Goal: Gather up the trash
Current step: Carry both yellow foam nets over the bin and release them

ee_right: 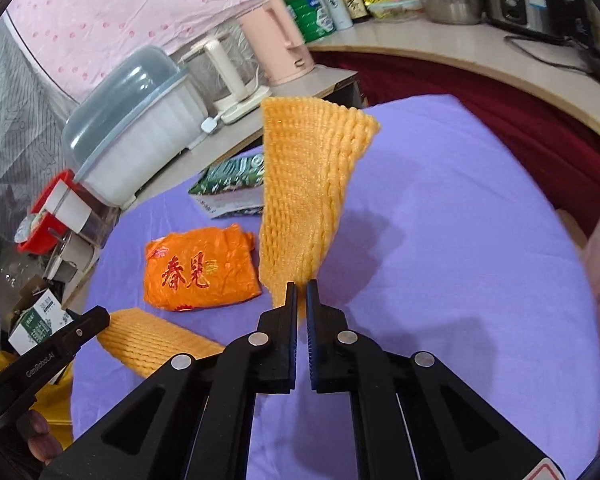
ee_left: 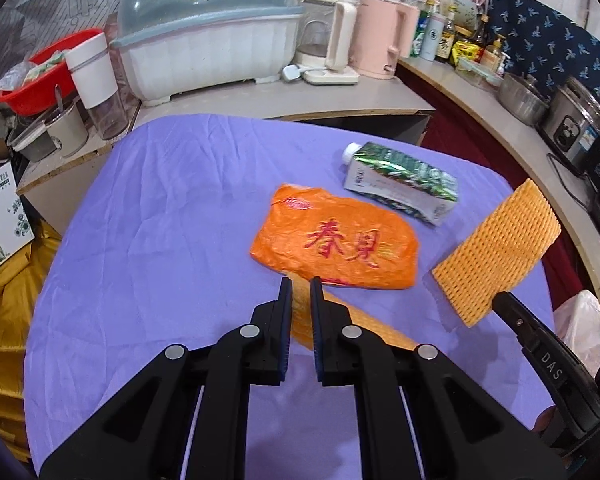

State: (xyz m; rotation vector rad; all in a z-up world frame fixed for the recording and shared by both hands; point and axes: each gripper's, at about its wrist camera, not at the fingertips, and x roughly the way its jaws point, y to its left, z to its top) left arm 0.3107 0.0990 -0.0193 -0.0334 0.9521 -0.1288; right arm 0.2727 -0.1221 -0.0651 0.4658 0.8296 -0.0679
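While each gripper (ee_left: 301, 280) pinches foam netting (ee_left: 496, 248), purple cloth (ee_left: 160, 220) lies open—perhaps to its edges.

The left gripper (ee_left: 301, 280) is covering the near part of the foam net (ee_left: 356, 320) it is clamping, and in the right wrist view the far end of that net (ee_right: 156, 340) is slipping behind the right gripper's (ee_right: 301, 285) black body. The second foam net (ee_right: 300, 208) is hanging in front of the green carton (ee_right: 232, 184) — hiding its right end there. A pale plastic bag (ee_left: 580, 328) is running off the frame's right edge, and the labels on the bottles (ee_left: 448, 36) at the back are reading too small to make out.
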